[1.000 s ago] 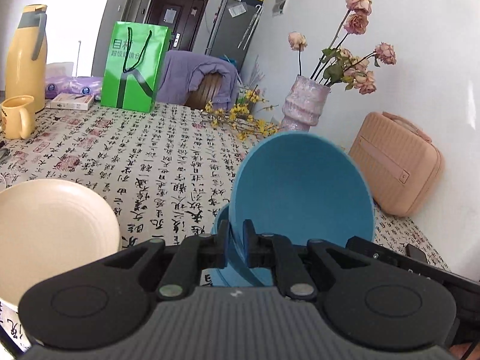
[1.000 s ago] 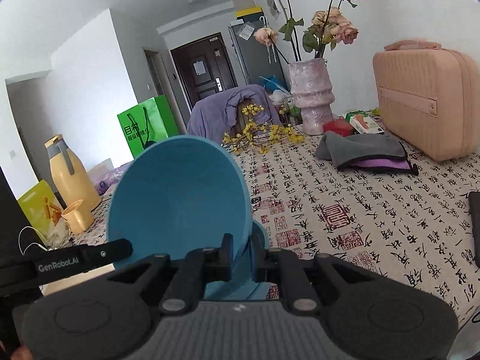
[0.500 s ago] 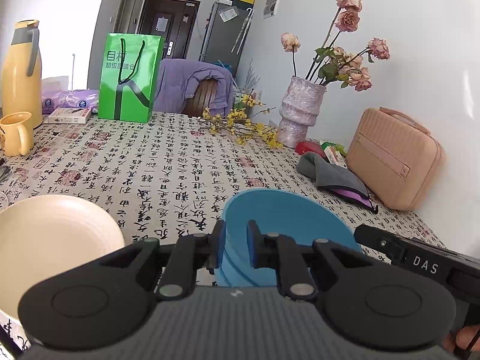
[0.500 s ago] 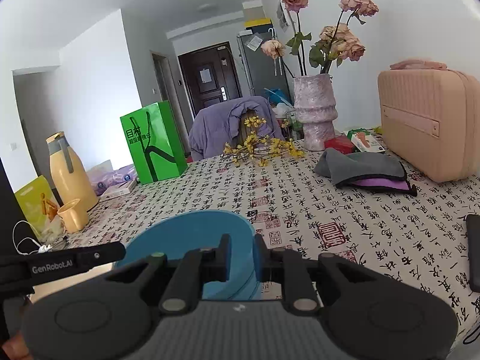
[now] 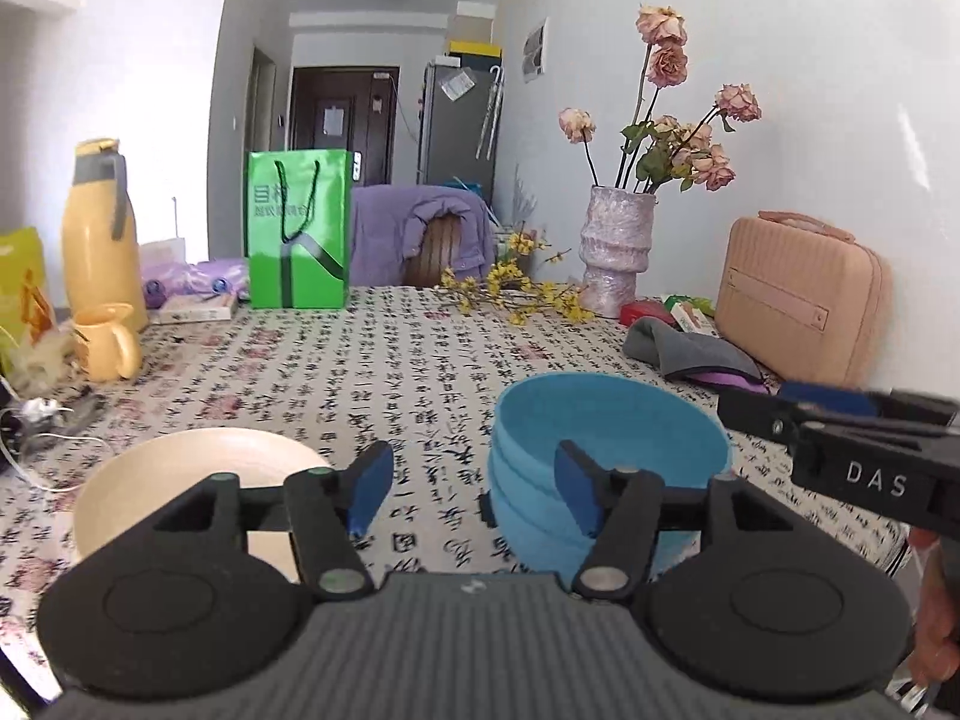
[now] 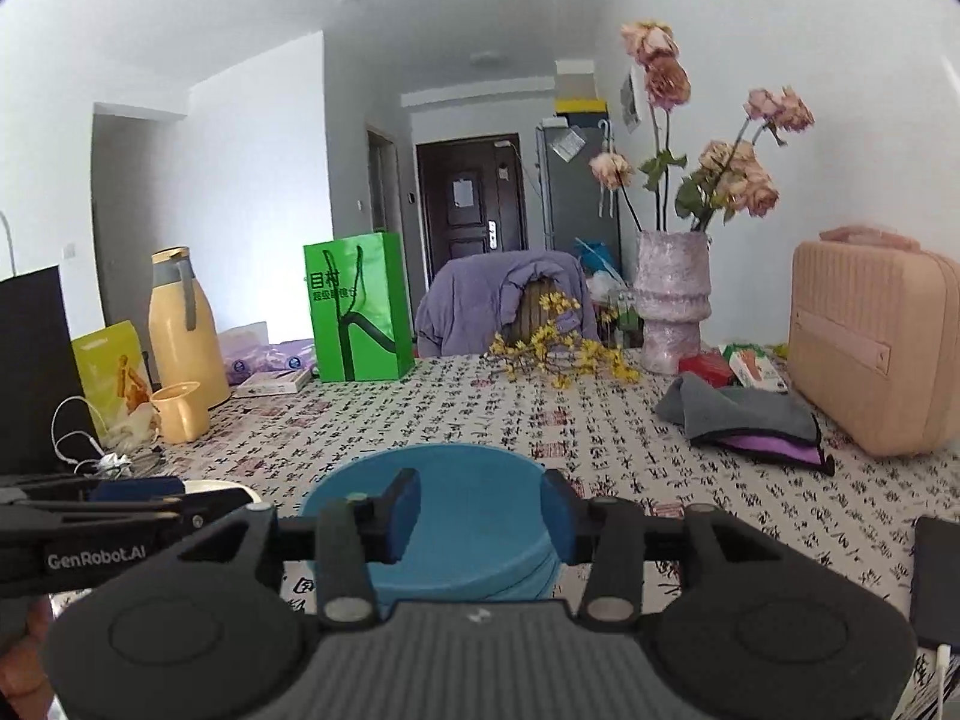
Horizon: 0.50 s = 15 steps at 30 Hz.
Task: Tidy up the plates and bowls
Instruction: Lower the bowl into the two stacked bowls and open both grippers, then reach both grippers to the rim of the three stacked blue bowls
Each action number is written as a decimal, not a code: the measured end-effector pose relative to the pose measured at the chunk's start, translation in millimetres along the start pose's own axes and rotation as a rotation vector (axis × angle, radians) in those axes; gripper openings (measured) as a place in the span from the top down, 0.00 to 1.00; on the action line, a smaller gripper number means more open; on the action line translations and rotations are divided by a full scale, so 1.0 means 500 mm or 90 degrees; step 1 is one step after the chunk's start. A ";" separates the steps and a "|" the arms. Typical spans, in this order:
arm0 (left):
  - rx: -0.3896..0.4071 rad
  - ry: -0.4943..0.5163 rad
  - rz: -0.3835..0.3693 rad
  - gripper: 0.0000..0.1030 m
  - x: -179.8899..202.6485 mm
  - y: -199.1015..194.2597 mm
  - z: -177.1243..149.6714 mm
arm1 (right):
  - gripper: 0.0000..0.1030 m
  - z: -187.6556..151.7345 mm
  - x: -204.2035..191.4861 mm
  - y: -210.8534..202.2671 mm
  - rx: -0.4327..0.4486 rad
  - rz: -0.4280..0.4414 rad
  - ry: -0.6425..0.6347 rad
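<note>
A stack of blue bowls (image 5: 606, 450) stands upright on the patterned tablecloth, just ahead and right of my left gripper (image 5: 471, 489), which is open and empty. A cream bowl (image 5: 186, 480) sits to the left of that gripper. In the right wrist view the blue stack (image 6: 474, 516) lies directly ahead of my right gripper (image 6: 480, 507), which is open and empty, its fingers standing apart in front of the stack's near rim. The right gripper's fingers also show in the left wrist view (image 5: 840, 420), at the right beside the stack.
A yellow mug (image 5: 108, 342) and yellow jug (image 5: 99, 240) stand at far left. A green bag (image 5: 297, 237), flower vase (image 5: 615, 252), pink case (image 5: 801, 300) and grey cloth (image 5: 690, 354) line the back and right. A dark phone (image 6: 936, 582) lies at right.
Both grippers held the top blue bowl tilted up, lowered it onto the stack, then opened and let go. Both have drawn back slightly.
</note>
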<state>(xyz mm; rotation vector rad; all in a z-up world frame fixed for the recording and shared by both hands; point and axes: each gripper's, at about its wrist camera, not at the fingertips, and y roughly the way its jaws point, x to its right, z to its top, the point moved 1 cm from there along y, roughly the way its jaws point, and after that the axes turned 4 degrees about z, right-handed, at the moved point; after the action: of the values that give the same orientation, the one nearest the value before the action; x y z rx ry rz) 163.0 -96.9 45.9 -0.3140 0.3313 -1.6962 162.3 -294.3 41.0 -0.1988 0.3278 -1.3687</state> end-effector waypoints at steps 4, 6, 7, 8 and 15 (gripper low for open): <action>0.013 0.000 0.017 0.33 -0.005 -0.047 -0.030 | 0.46 -0.014 -0.034 -0.043 0.020 0.020 -0.047; 0.025 -0.002 0.034 0.29 -0.008 -0.071 -0.043 | 0.43 -0.022 -0.047 -0.064 0.026 0.031 -0.054; 0.030 -0.002 0.040 0.27 -0.010 -0.082 -0.050 | 0.40 -0.028 -0.053 -0.075 0.029 0.036 -0.056; 0.035 -0.004 0.046 0.24 -0.013 -0.097 -0.057 | 0.38 -0.034 -0.057 -0.085 0.031 0.040 -0.057; 0.051 -0.016 0.058 0.17 -0.025 -0.178 -0.101 | 0.24 -0.087 -0.078 -0.164 0.048 0.043 -0.054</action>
<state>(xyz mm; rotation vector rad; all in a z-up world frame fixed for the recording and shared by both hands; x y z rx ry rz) 64.4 -69.6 34.0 -0.2570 0.2542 -1.6101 65.0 -269.7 31.6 -0.1817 0.2104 -1.2996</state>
